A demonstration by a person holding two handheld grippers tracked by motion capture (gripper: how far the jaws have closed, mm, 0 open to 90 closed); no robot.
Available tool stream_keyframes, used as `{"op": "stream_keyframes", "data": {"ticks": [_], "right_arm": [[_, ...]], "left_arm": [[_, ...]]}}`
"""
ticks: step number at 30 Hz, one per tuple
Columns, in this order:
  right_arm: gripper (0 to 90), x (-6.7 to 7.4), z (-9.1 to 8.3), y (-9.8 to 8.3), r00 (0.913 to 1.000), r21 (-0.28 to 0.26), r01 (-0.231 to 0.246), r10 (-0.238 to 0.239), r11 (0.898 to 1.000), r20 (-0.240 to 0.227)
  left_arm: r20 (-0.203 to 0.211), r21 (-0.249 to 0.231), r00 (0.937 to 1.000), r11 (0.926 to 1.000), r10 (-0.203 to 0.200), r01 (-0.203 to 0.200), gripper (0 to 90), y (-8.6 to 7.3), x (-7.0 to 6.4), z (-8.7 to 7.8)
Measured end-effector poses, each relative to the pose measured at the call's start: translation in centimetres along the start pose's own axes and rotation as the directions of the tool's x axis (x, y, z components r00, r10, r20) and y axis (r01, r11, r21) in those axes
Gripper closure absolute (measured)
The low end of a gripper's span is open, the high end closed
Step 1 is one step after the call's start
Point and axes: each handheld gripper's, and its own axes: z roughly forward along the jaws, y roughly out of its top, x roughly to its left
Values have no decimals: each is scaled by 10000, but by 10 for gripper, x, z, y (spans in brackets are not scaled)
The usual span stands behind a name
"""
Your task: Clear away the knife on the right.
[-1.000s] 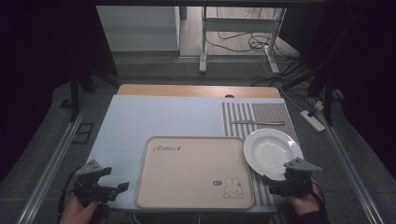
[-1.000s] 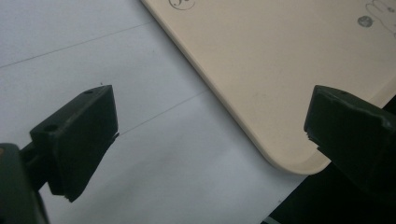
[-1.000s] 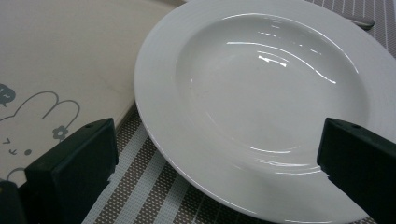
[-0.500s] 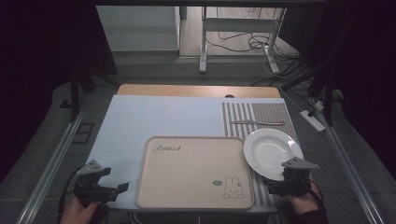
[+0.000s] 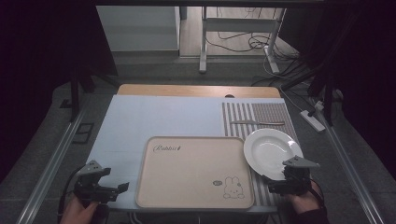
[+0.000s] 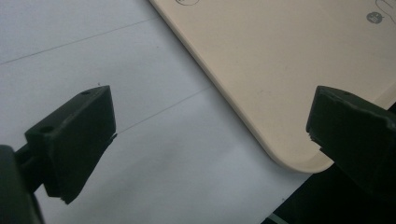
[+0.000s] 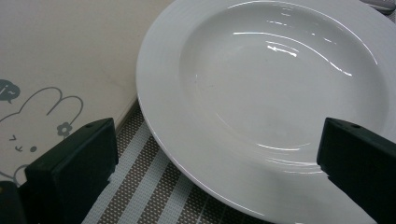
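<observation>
A white deep plate (image 5: 270, 150) rests on the striped placemat (image 5: 261, 114), its left rim at the edge of a beige tray (image 5: 194, 170) printed with a rabbit. My right gripper (image 5: 271, 183) hovers at the plate's near rim, open and holding nothing. In the right gripper view the plate (image 7: 280, 93) lies between and beyond the open jaws (image 7: 215, 163), with the tray (image 7: 70, 51) to its left. My left gripper (image 5: 121, 188) is open beside the tray's near left corner. In the left gripper view that corner (image 6: 289, 149) lies between the jaws (image 6: 210, 144).
A pale blue mat (image 5: 159, 116) covers most of the table, also under the left gripper (image 6: 93, 51). A metal utensil (image 5: 258, 122) lies on the striped placemat behind the plate. The table's front edge is just under both hands. Cables and frame legs stand on the floor beyond.
</observation>
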Motion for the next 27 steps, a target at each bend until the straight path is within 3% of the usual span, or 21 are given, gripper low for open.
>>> {"op": "stream_keyframes", "data": {"ticks": [5,12,19,27], "right_arm": [[0,-1,-1,3,9999,-214,-109,107,9997,-86],[0,0,1,10,9990,-293,100,-112,9995,-424],[0,-1,4,13,9989,-370,173,-189,9992,-424],[0,1,5,23,9950,-597,-53,-7,9982,-1003]], "left_arm": [[-4,17,10000,10000,1,-1,26,0,0,0],[-4,26,10000,10000,-5,5,26,0,0,0],[-9,33,10000,10000,-1,1,26,0,0,0],[-21,44,10000,10000,2,-2,26,0,0,0]]}}
